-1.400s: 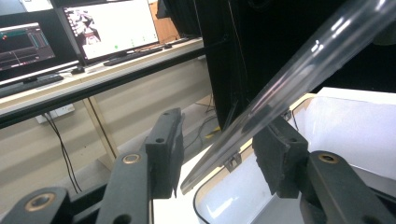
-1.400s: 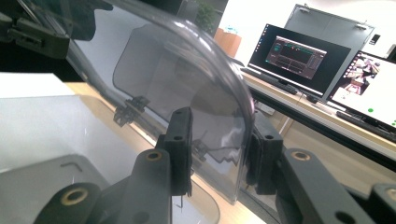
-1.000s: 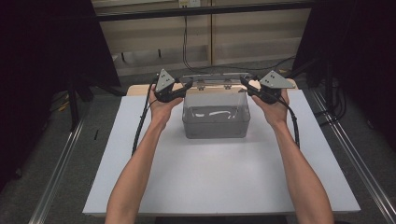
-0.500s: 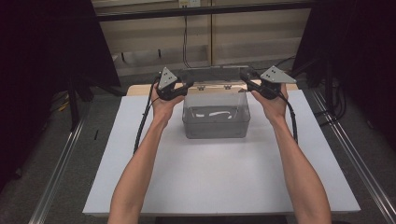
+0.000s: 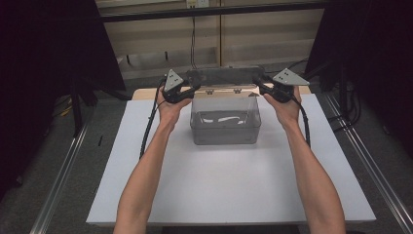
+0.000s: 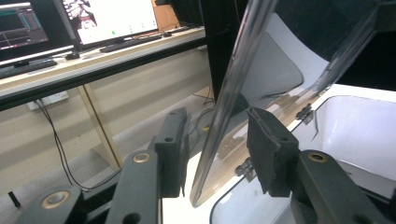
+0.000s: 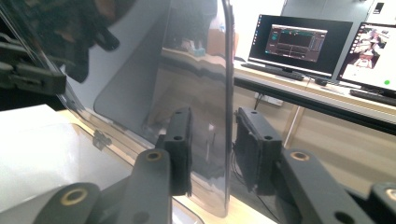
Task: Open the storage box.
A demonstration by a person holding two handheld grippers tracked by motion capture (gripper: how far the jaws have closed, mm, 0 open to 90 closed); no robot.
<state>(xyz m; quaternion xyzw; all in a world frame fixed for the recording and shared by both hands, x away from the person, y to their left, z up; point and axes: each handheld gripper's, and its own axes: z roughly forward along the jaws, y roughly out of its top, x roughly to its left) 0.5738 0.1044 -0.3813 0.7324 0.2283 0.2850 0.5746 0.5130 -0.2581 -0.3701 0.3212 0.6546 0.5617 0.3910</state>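
A clear plastic box (image 5: 224, 124) stands at the back of the white table (image 5: 224, 190), its hinged lid (image 5: 224, 77) raised upright. My left gripper (image 5: 192, 88) straddles the lid's left edge and my right gripper (image 5: 258, 87) its right edge. In the left gripper view the lid (image 6: 233, 84) runs between the jaws of the left gripper (image 6: 217, 149) with a gap on each side. The lid's edge (image 7: 226, 93) likewise stands between the spread jaws of the right gripper (image 7: 212, 149), which have just been closing a little. Neither pair of pads squeezes it.
Behind the table a desk carries monitors (image 7: 299, 42) and keyboards, with cables hanging below. Metal rails (image 5: 63, 165) run along both sides of the table. The person's forearms (image 5: 146, 170) reach over the white surface in front of the box.
The lid has swung a little further up and back on its hinges. Both hands stay at the lid's ends and have hardly moved.
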